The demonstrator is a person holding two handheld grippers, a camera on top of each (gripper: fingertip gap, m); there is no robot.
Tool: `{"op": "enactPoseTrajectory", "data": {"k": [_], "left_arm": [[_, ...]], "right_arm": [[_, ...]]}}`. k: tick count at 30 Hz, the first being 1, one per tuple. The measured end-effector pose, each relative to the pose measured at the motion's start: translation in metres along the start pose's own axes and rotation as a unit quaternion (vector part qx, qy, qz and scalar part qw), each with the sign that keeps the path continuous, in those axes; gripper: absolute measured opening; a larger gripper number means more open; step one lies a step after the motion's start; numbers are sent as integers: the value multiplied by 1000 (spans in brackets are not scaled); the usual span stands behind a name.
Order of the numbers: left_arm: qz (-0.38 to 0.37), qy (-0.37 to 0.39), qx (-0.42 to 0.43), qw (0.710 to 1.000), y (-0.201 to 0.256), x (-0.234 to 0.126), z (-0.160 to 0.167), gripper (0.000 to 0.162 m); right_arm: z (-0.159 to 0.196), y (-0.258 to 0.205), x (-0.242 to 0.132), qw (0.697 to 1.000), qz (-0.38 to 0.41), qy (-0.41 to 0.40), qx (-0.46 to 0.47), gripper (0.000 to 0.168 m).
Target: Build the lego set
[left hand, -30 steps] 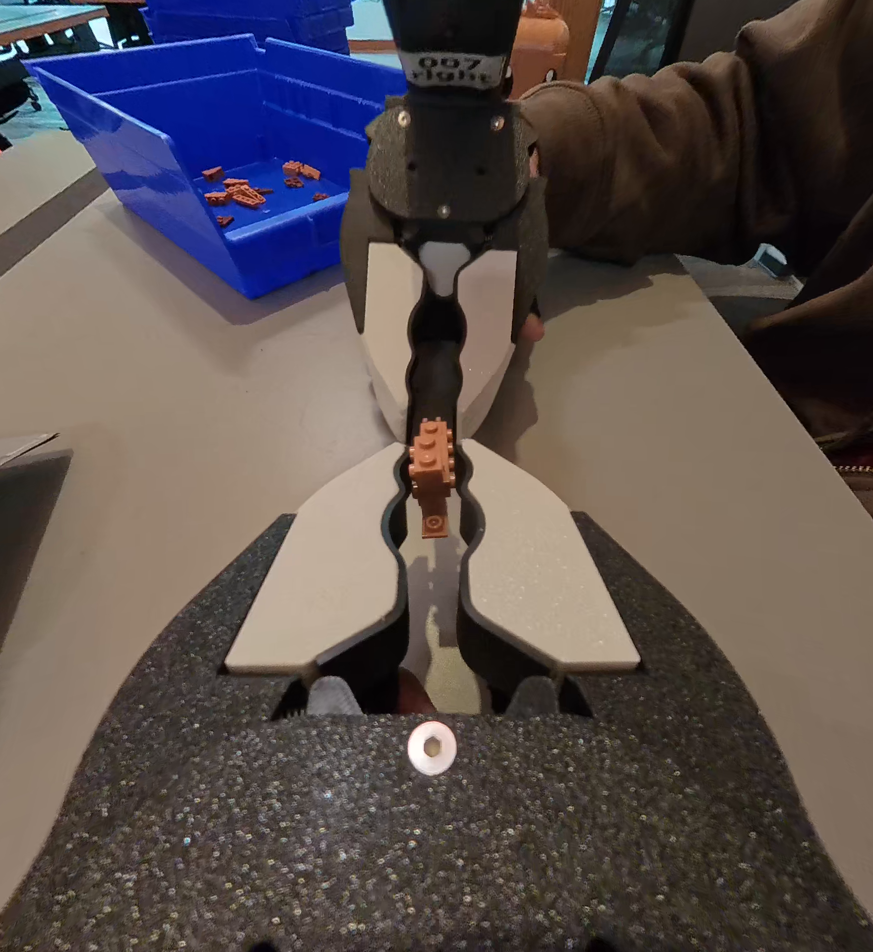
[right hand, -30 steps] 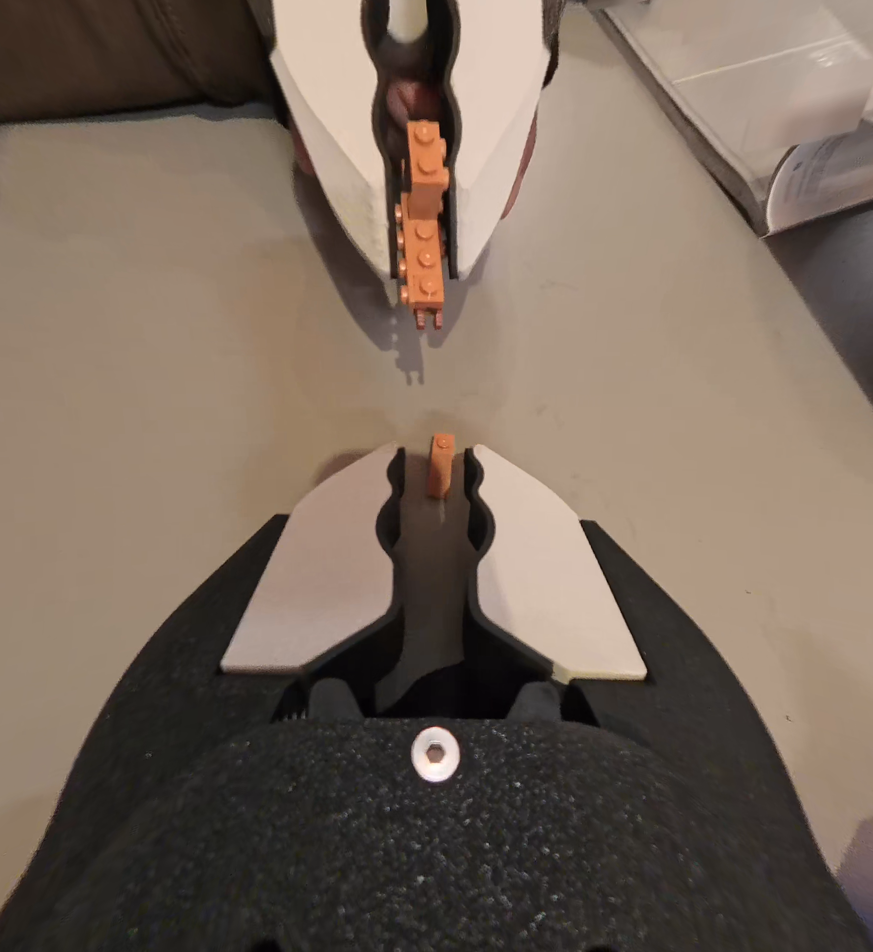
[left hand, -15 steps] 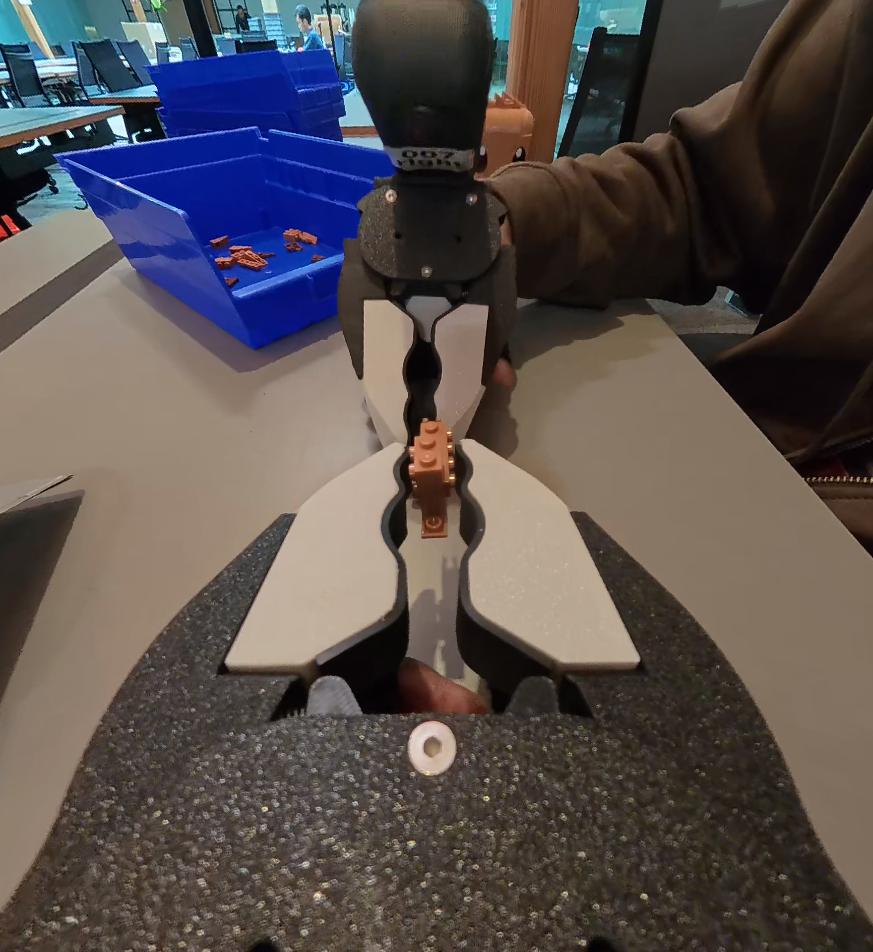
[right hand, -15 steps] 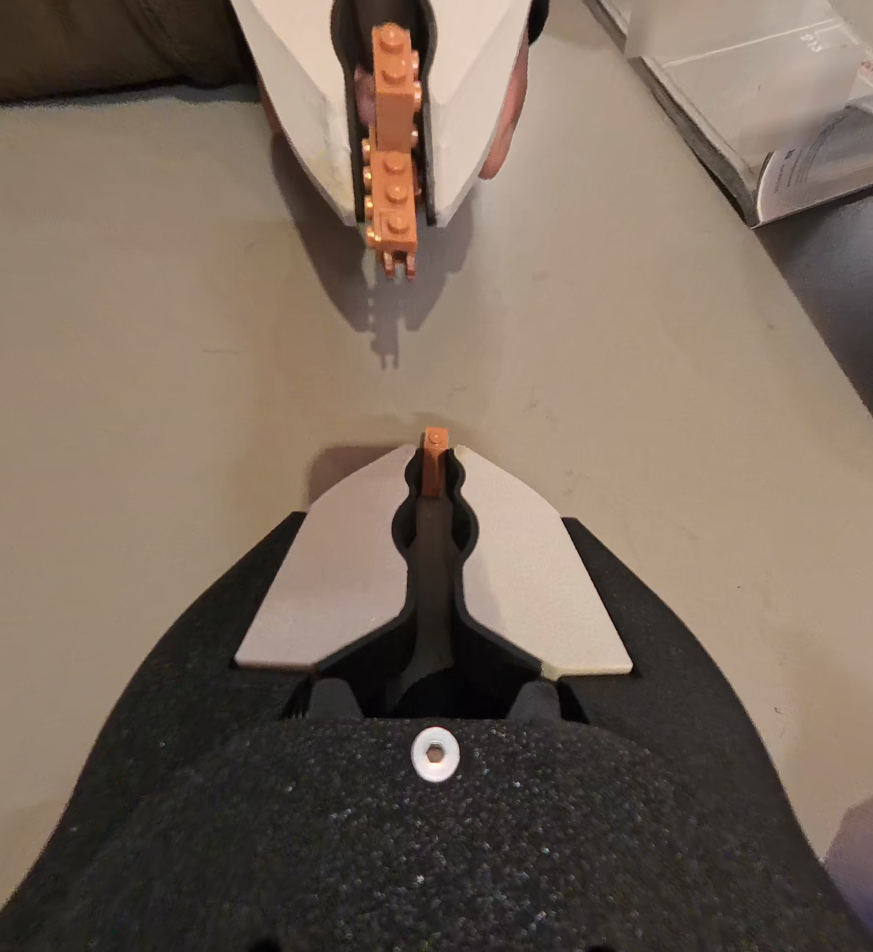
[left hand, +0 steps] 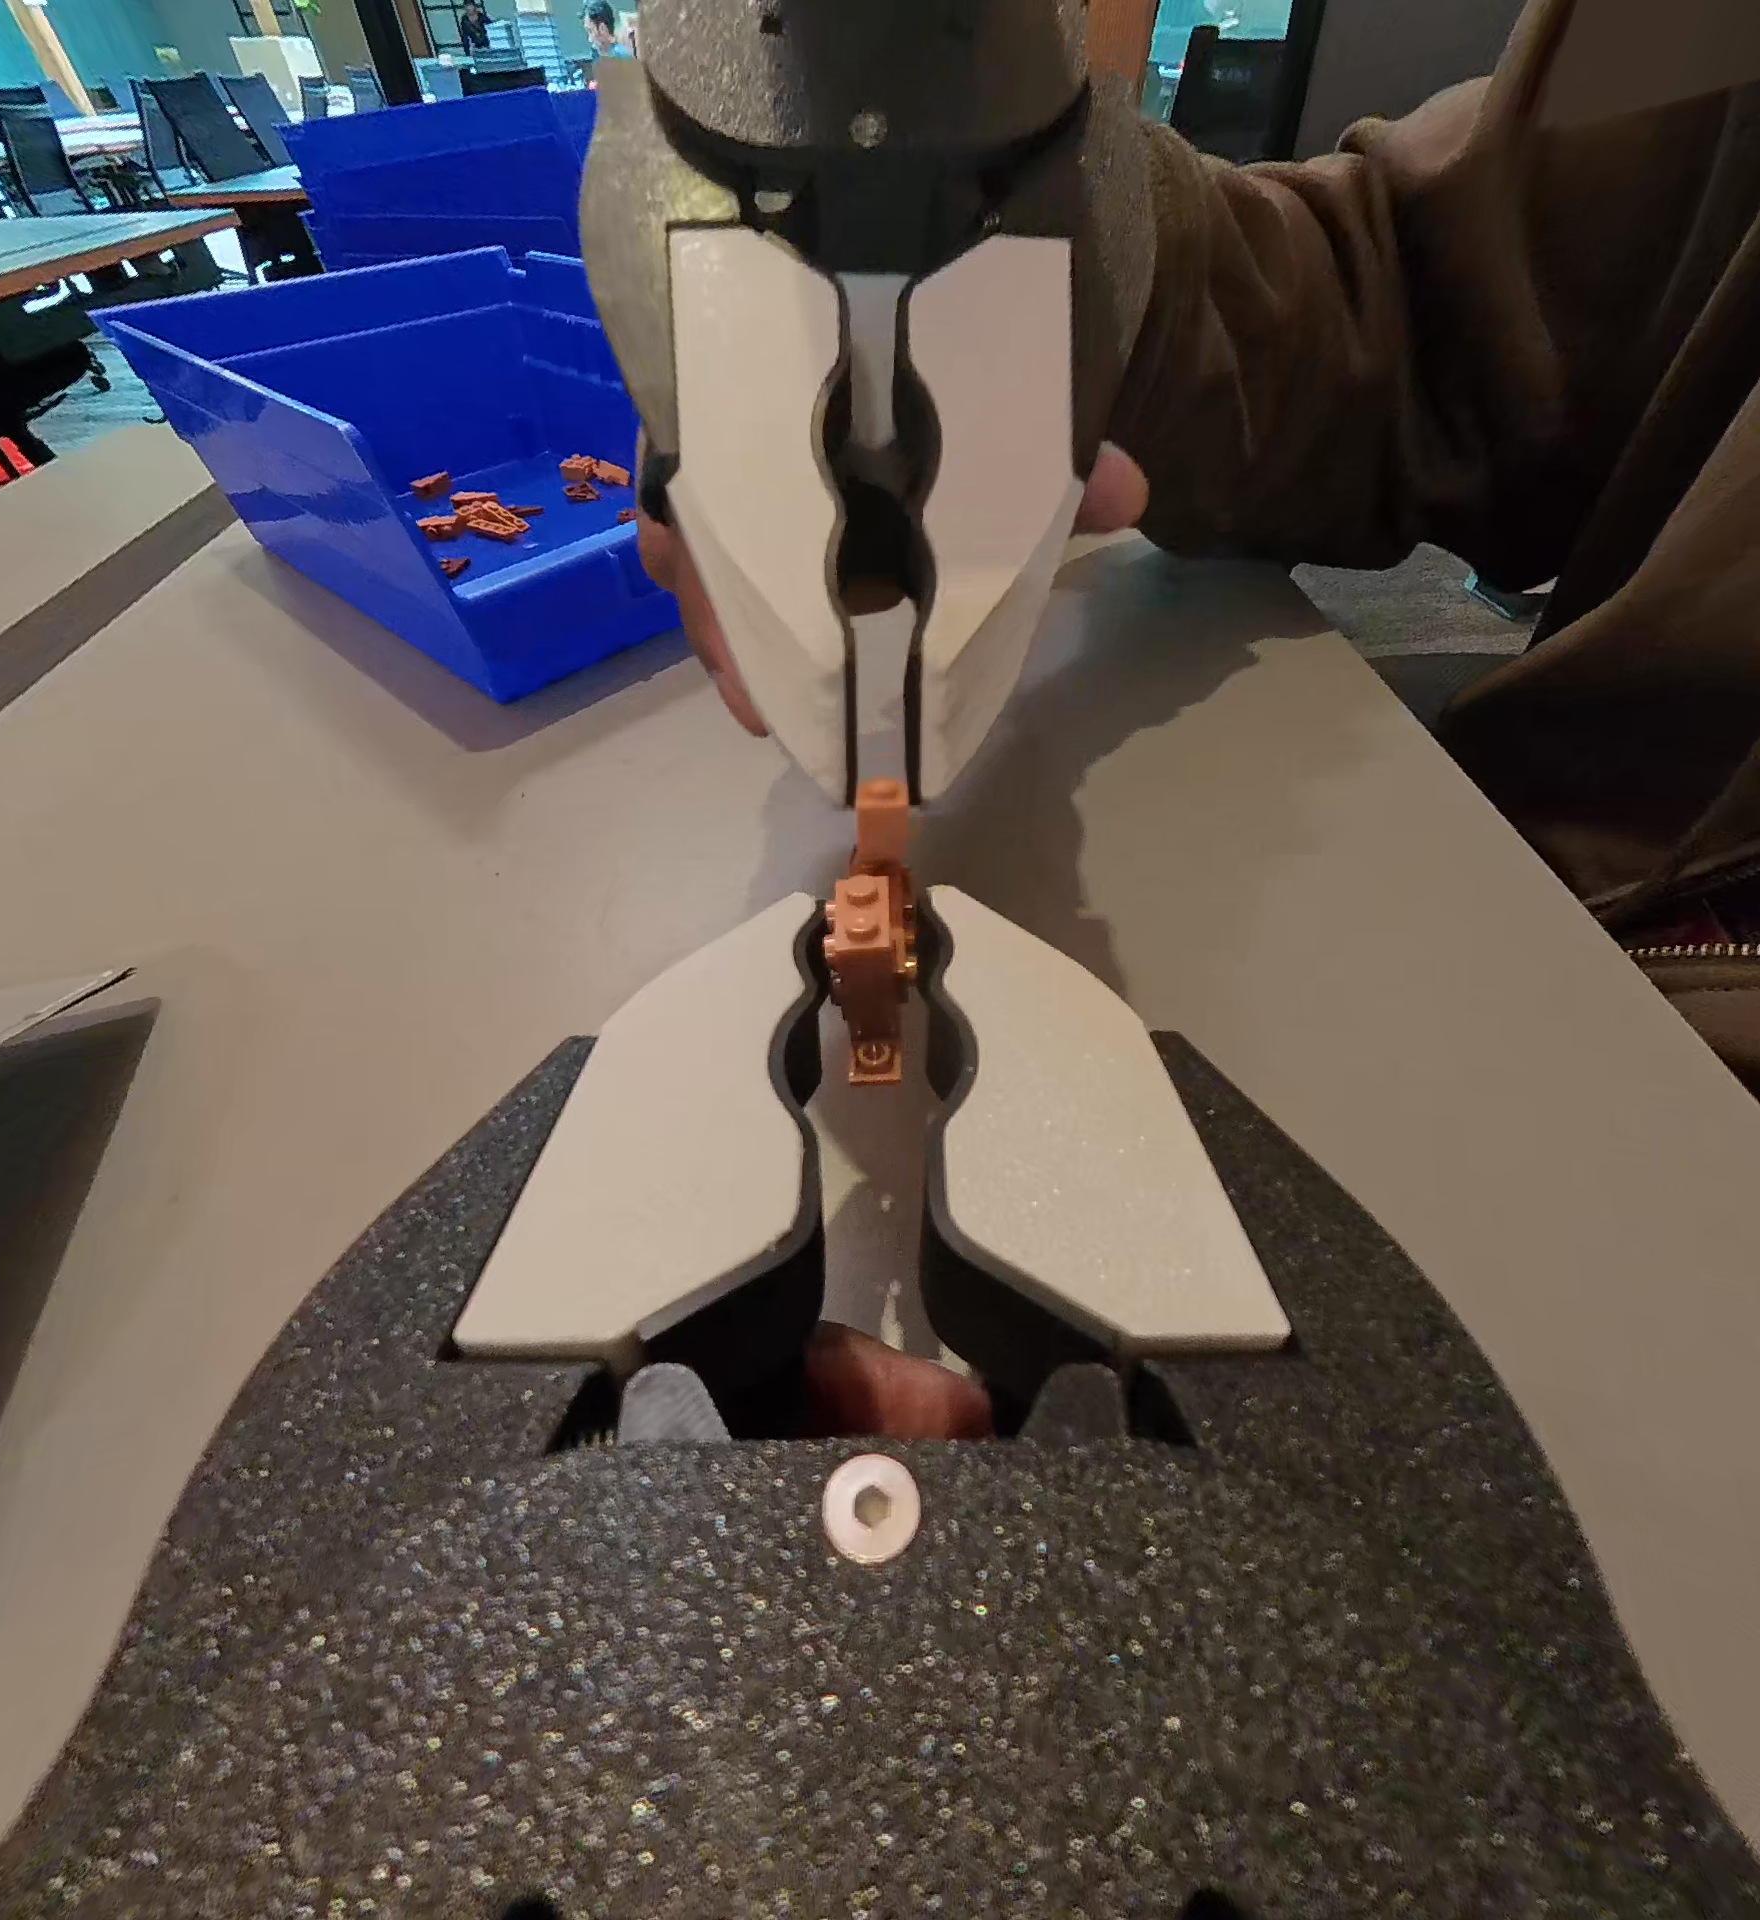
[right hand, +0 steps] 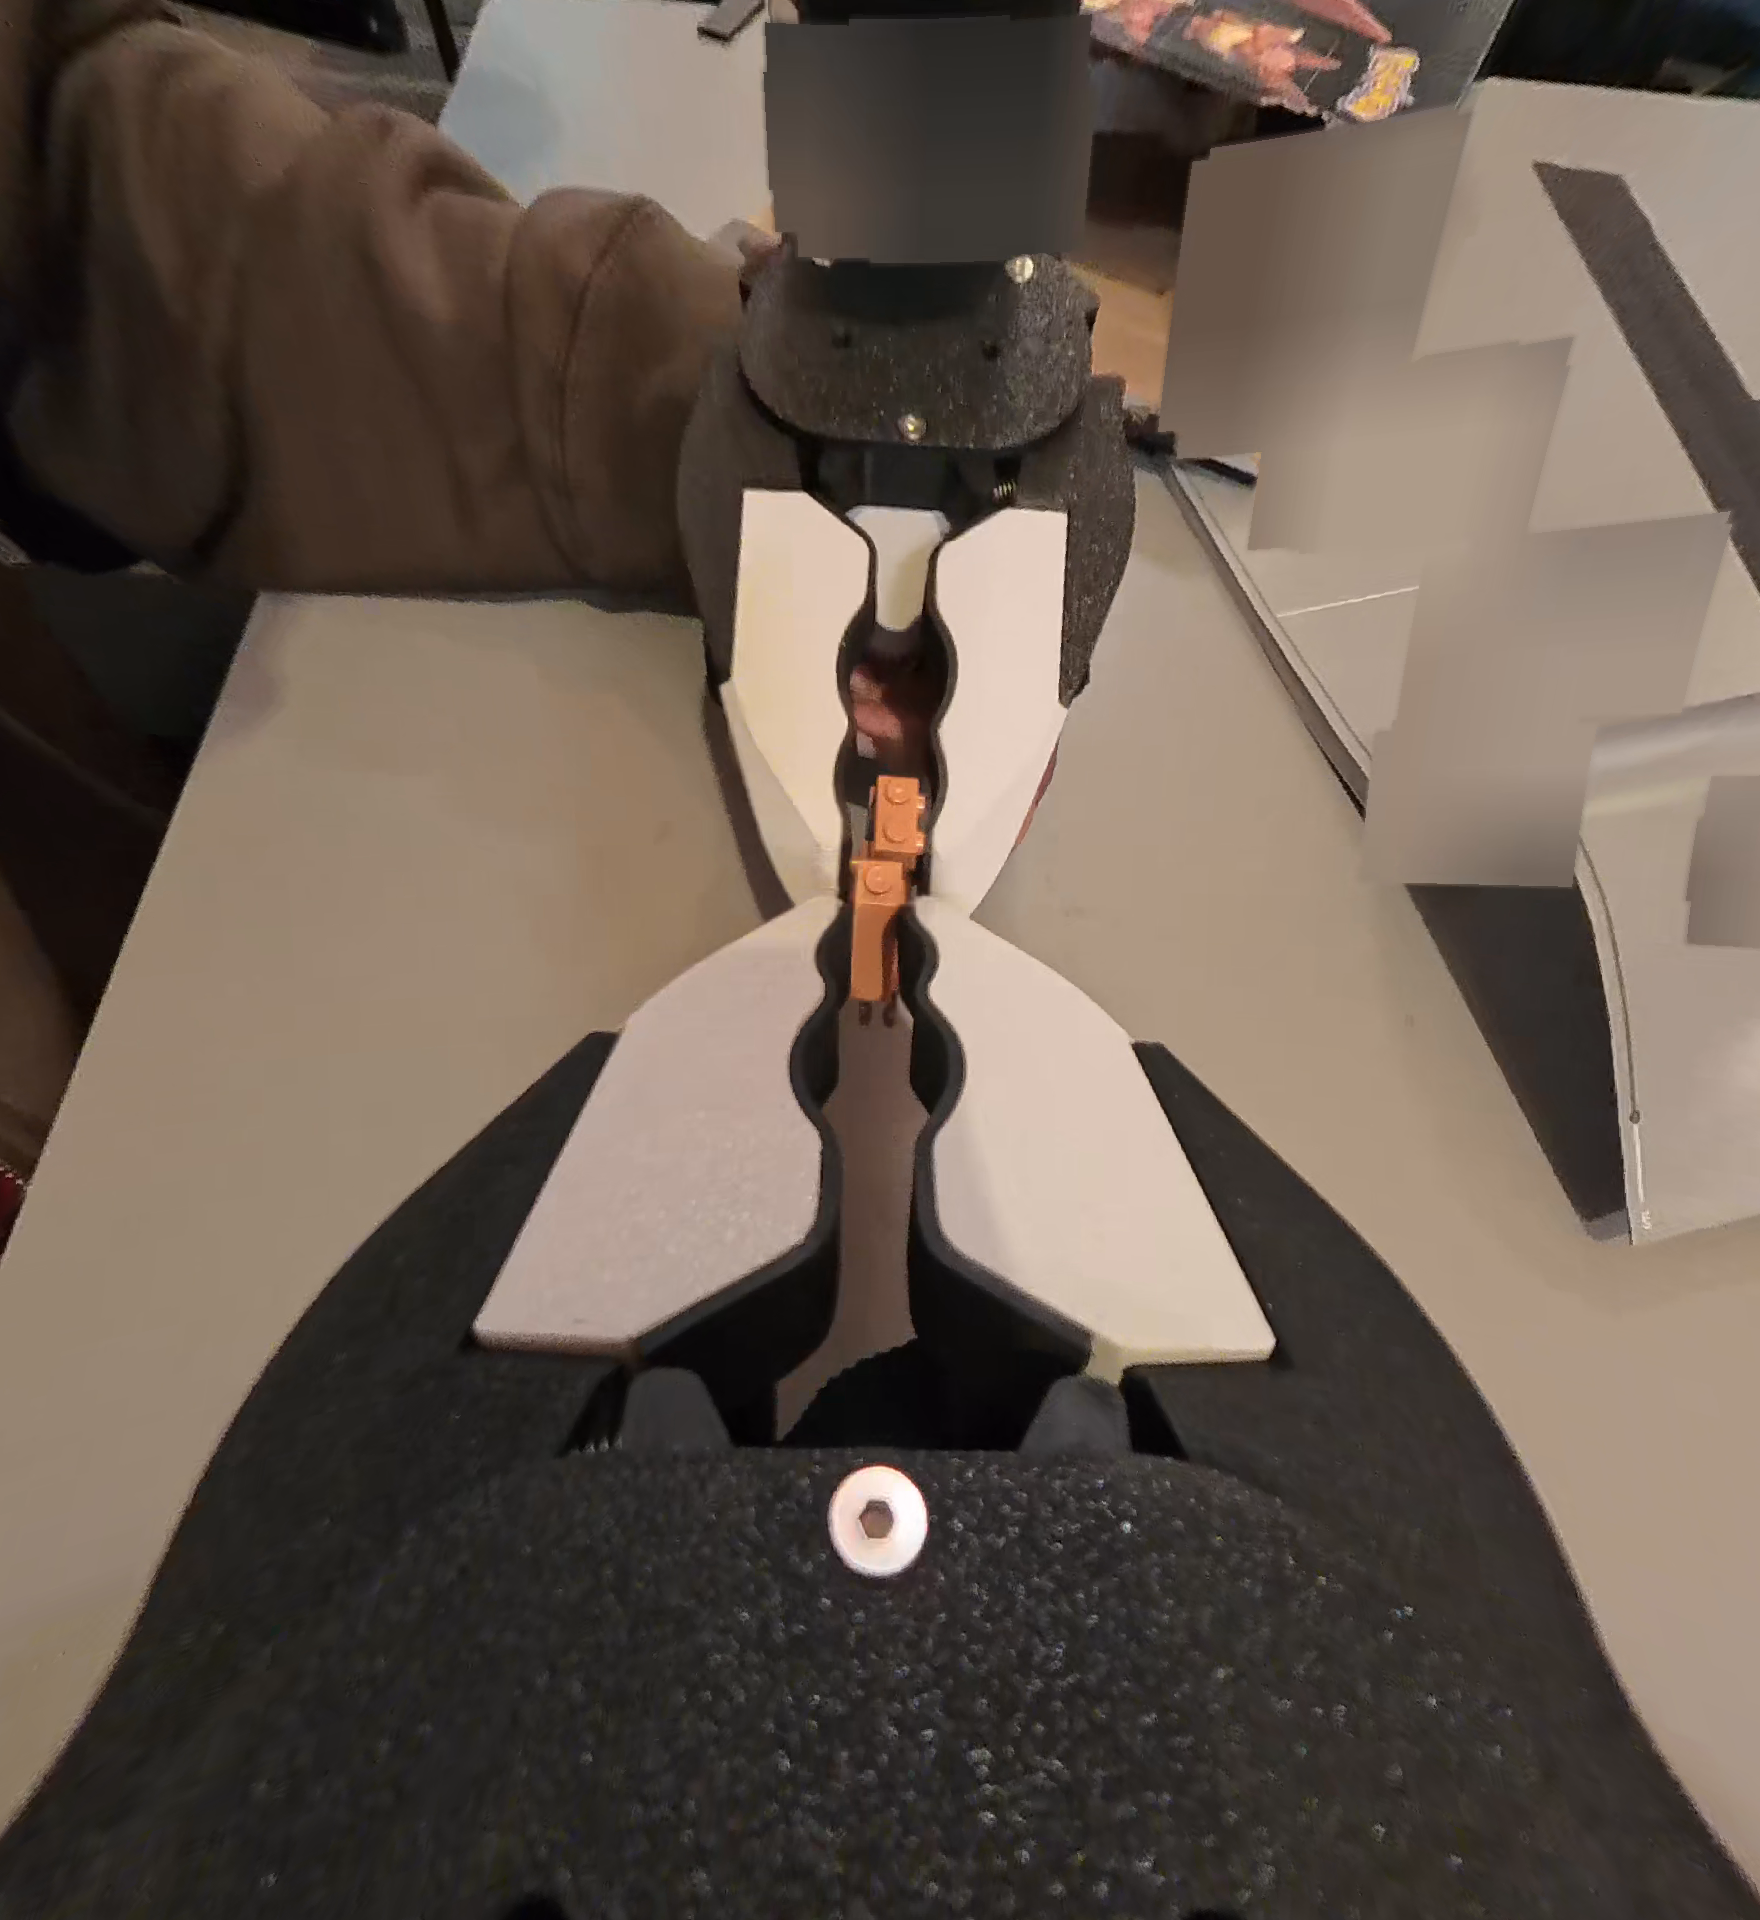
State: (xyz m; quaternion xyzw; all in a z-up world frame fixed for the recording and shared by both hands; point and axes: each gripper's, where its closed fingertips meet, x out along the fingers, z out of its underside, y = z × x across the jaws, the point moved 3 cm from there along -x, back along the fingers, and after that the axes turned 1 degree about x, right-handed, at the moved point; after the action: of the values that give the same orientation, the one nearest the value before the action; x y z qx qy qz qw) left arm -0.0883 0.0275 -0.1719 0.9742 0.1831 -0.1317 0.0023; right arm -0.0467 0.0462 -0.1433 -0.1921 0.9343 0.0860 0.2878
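Observation:
My left gripper point(left hand: 871, 906) is shut on a small orange-brown lego assembly point(left hand: 865, 961), held above the grey table point(left hand: 336, 935). My right gripper point(right hand: 877, 912) is shut on one small orange-brown brick point(right hand: 874, 930). The two grippers face each other tip to tip. The brick point(left hand: 881, 823) in the right gripper point(left hand: 881, 795) meets the front end of the assembly. In the right wrist view the assembly point(right hand: 900, 821) sits between the fingers of the left gripper point(right hand: 881, 883), just behind the brick. Whether the brick is pressed on I cannot tell.
A blue bin point(left hand: 543, 634) with several loose brown pieces point(left hand: 481, 514) stands at the far left of the table. An open booklet and a box point(right hand: 1478, 623) lie to the right in the right wrist view. Brown sleeves point(left hand: 1427, 364) reach in from the side. The grippers are tip to tip, or close to it.
My right gripper shut on the small brick that stood on the table, lifted it and carried it to the left gripper. The two grippers, apart before, now meet tip to tip.

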Motion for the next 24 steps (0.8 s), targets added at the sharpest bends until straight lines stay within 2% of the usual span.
{"op": "enactPoseTrajectory", "data": {"k": [10, 16, 20, 24], "left_arm": [[8, 10, 2, 1000, 2, 0, -3, 15], [13, 23, -1, 1000, 3, -1, -5, 15], [18, 37, -11, 999, 3, -2, -8, 15], [28, 60, -33, 997, 2, -6, -12, 15]], "right_arm": [[3, -1, 6, 1000, -4, -6, 14, 8], [0, -2, 6, 1000, 3, 3, 6, 21], [-5, -2, -1, 999, 22, 27, -28, 30], [1, -3, -9, 993, 54, 30, -103, 34]]}}
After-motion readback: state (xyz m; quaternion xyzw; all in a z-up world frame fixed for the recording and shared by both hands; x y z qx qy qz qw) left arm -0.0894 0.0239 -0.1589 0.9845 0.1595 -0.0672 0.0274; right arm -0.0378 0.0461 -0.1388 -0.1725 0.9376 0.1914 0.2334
